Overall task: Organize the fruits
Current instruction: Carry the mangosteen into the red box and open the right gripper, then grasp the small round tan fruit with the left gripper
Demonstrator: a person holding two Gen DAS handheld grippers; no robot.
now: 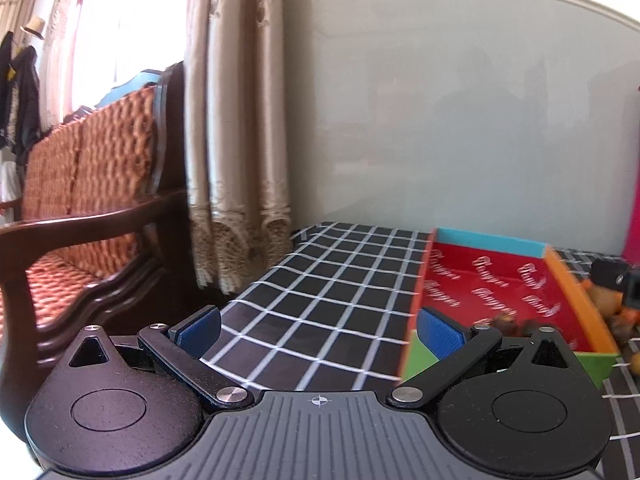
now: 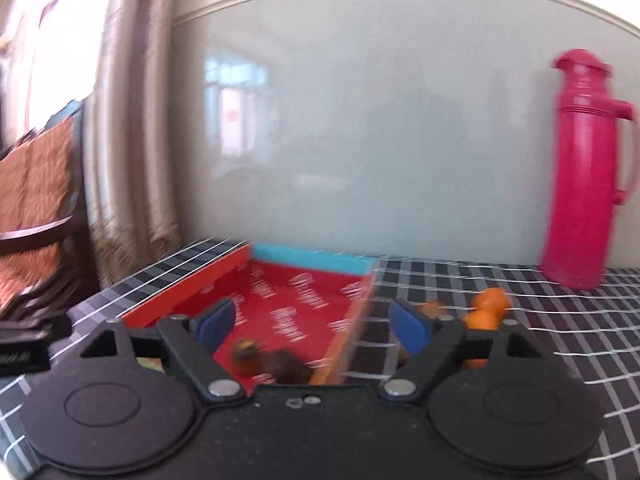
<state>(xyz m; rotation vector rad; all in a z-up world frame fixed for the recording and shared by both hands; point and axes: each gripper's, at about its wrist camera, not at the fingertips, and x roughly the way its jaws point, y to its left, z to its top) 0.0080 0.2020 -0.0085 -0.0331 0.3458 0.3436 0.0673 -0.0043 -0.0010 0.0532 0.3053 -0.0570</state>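
A shallow tray with a red printed floor and coloured walls sits on the checked table; it also shows in the right wrist view. Small dark fruits lie at its near end, also seen in the left wrist view. Orange fruits lie on the cloth right of the tray, and in the left wrist view. My left gripper is open and empty, left of the tray. My right gripper is open and empty over the tray's near right wall.
A tall pink thermos stands at the back right against the grey wall panel. A wooden sofa with orange cushions and a beige curtain stand left of the table. The black-and-white checked cloth covers the table.
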